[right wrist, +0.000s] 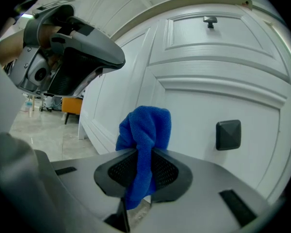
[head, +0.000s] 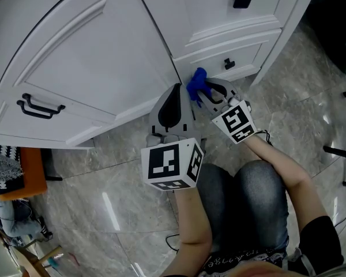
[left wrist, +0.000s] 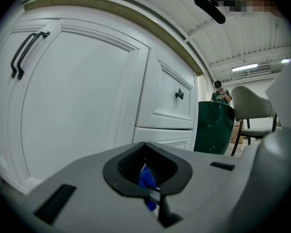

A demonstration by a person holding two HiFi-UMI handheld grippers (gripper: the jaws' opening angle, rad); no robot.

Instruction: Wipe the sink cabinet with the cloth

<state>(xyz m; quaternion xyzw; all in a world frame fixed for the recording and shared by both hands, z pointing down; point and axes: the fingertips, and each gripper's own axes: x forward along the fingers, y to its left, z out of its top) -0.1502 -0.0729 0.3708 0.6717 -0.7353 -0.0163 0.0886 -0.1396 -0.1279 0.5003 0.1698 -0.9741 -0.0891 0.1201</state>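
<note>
Pinching the blue cloth (right wrist: 144, 140) mid-fold, the right gripper (right wrist: 143, 165) has its fingers closed on it, so a bunched wad sticks out past the tips, which we judge serves as the wiping pad. We see it low down, just off the white sink cabinet (right wrist: 194, 101) and beside a square drawer knob (right wrist: 228, 134); we can't tell if it touches. It looks plush, dry and clean. The left gripper (left wrist: 145, 154) hangs alongside, fingers together with only an unclear blue sliver between them; likely idle.
</note>
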